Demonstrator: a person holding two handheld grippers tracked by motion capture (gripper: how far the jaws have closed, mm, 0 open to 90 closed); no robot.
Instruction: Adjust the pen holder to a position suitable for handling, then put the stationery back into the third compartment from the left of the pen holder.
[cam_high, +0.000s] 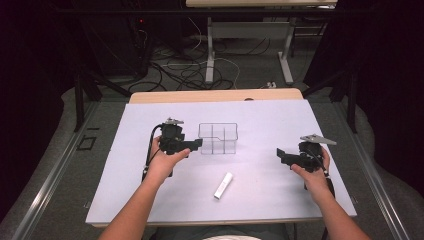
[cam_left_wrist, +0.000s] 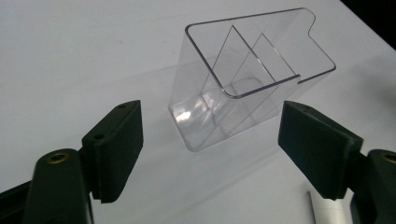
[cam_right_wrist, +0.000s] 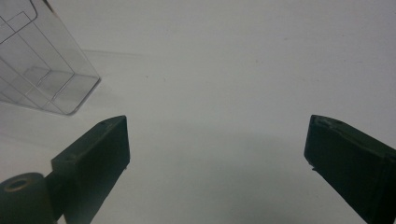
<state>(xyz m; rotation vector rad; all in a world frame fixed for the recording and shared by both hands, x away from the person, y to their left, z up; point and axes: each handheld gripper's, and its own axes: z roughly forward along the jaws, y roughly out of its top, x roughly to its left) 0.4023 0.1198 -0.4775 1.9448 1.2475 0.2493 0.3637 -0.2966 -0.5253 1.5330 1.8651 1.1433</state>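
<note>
At the centre-left of the high view, the left gripper (cam_high: 196, 143) stands just beside the clear, rigid plastic organiser box with inner dividers (cam_high: 218, 138), its jaws spread wide with nothing pressed between them; the box sits upright and free on the matte white table surface (cam_high: 260, 125). A clean let-go likely means drawing straight back so no pad clips the thin, glossy wall. Below centre lies a small white oblong stick (cam_high: 223, 185), smooth and well apart from the box. At the right, the right gripper (cam_high: 281, 155) hovers with jaws wide and empty.
</note>
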